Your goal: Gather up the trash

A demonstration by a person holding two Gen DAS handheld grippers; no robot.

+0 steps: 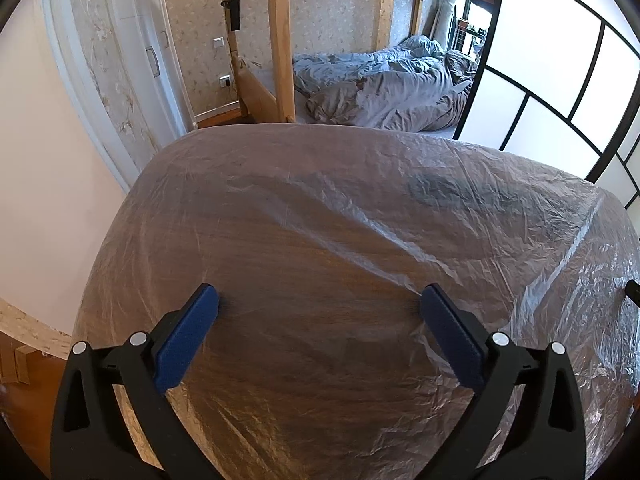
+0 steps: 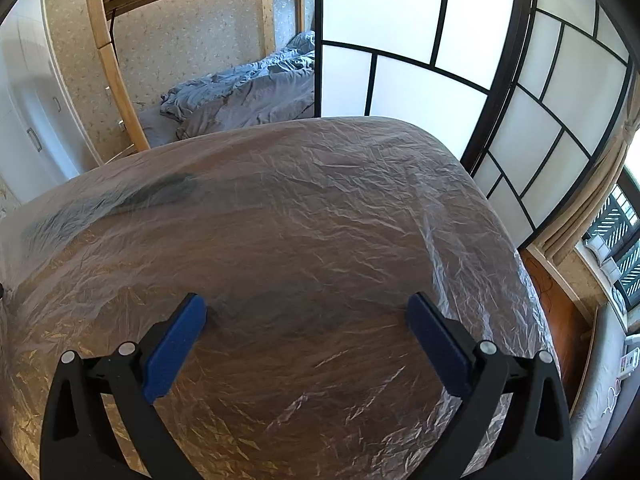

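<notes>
Both grippers are just hanging over the table with their blue pads spread wide and nothing between them. The left gripper [image 1: 319, 300] sits above the near part of the tabletop, and the right gripper [image 2: 307, 310] does the same in its own view, jaws well apart, gripping nothing.

Under them is a wooden table [image 1: 304, 360] covered edge to edge by a thin clear plastic sheet [image 2: 320, 208], all crinkly and catching the light. A long fold runs diagonally across it in the left view. There's a dark smudgy patch [image 1: 434, 188] under or on the plastic toward the far side of the table; in the right view it shows as a long streak at far left [image 2: 120, 202]. I can't tell what it is. As for actual trash to collect, I can't make out any on the table in either view.

Past the far edge is a wooden bunk bed frame [image 1: 280, 40] with rumpled grey-blue bedding [image 1: 384, 84] on the lower bunk. To the right stands a black-framed screen with white panels [image 2: 420, 60]. Far right, a beige curtain [image 2: 592, 184] hangs by a window.
</notes>
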